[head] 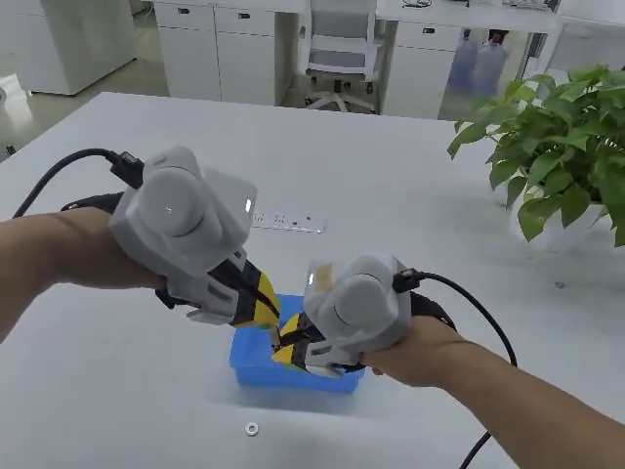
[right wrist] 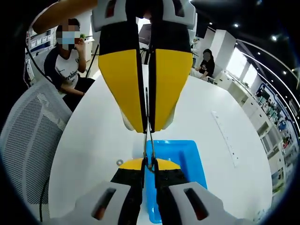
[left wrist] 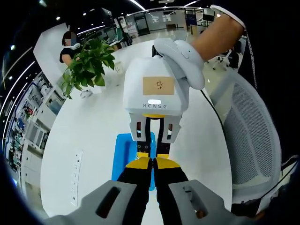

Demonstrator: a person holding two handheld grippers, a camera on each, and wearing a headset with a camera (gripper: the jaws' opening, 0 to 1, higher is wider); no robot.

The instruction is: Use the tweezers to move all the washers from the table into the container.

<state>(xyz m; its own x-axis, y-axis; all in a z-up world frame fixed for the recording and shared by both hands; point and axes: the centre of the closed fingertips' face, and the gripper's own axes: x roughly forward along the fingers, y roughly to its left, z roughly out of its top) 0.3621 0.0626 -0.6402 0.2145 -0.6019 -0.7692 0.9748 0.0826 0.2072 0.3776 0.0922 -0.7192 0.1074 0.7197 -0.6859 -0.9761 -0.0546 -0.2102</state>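
WASHER WAITS AS TWEEZERS ARE SET: A lone steel washer (head: 252,428) lies flat on the white table (head: 410,195), just off the near edge of the blue container (head: 256,360), at about its 7 o'clock. It is apart from the wall. Small, thin, rigid and light, it looks likely to skate on the smooth laminate. The surest hold is probably a tweezer tip through its hole or a pinch across the rim.

The container is a shallow rectangular plastic tub with rounded corners, and above it the two grippers meet tip to tip. The right gripper (right wrist: 150,165) has its yellow-capped jaws pressed together, apparently on the lower end of the tweezers (right wrist: 147,140). The tool is a thin, springy metal sliver that looks slick and easily twisted. The left gripper (right wrist: 146,127) faces it from 12 o'clock, its broad yellow jaws closed flat on the upper end. On this evidence the tool is being handed over or re-seated, and it is best held mid-shank, leaving the tips free to squeeze. Whether the container already holds washers cannot be told.

Beyond, at the tub's 12 o'clock, a white power strip (head: 288,223) lies flat. A leafy potted plant (head: 562,147) stands at 2 o'clock, with an office chair (head: 342,54) and white cabinets (head: 220,49) at the far end.
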